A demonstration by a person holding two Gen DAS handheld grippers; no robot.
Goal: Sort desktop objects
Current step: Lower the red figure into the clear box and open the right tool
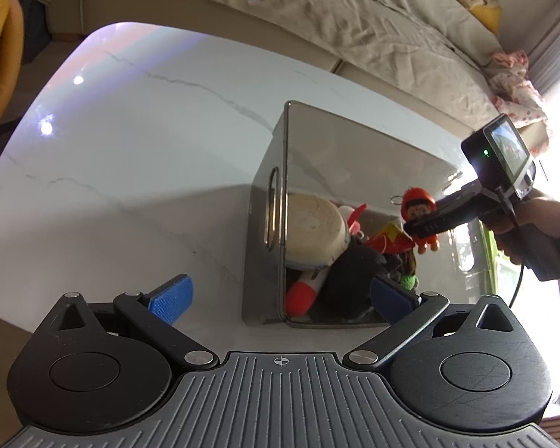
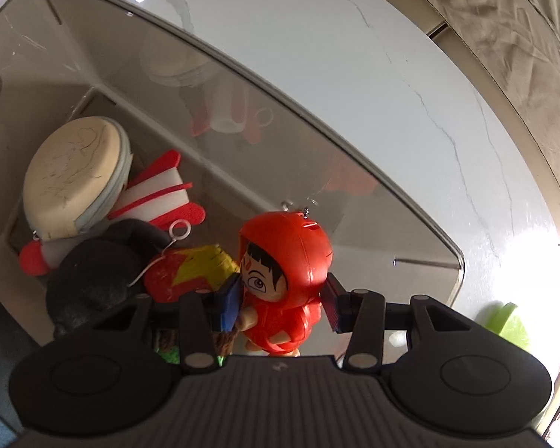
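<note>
Right claw clamped on a small red-hooded plastic doll figure with a keyring loop, blue pads pressing its sides at shoulder level, doll held above the open top of the translucent grey plastic storage bin on the white marble-veined desk. In the left wrist view the doll hangs over the bin's far side, a person's hand gripping the right claw's handle. Inside the bin: round cream pouch with pale blue edge, red-and-white striped foam piece, black plush toy, red-and-yellow toy, all piled touching. Left claw with jaws wide apart, holding nothing, hovering at the bin's near edge. Beige rumpled sofa cover behind the desk.
</note>
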